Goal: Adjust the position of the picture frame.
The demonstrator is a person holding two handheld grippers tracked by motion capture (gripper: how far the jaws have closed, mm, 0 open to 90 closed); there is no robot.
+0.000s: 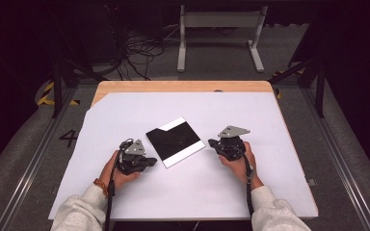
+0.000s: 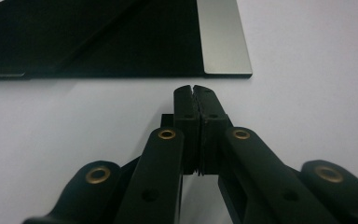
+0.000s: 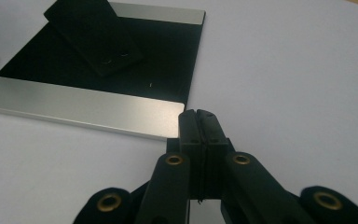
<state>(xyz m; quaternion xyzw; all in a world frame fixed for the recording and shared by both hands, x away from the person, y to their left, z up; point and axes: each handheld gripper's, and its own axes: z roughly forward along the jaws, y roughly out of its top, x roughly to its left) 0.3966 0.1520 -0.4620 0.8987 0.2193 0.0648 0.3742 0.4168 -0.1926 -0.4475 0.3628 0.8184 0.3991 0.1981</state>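
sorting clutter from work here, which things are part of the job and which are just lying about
In the job:
- black panel with silver edge strips
- left gripper, shut, beside the panel
- right gripper, shut, at a silver strip's corner

Lying about:
- white table cover
- cables on the floor
- grey stand

We see a glossy black panel (image 1: 175,141) with a silver strip along two opposite edges (brushed metal, by the look of it). It lies on a plain white sheet (image 1: 125,115) over a light wooden table (image 1: 183,86). Both grippers, left (image 1: 150,162) and right (image 1: 213,142), are matt black with brass-coloured rivets and grey top plates. Sleeves (image 1: 79,211) are pale grey.
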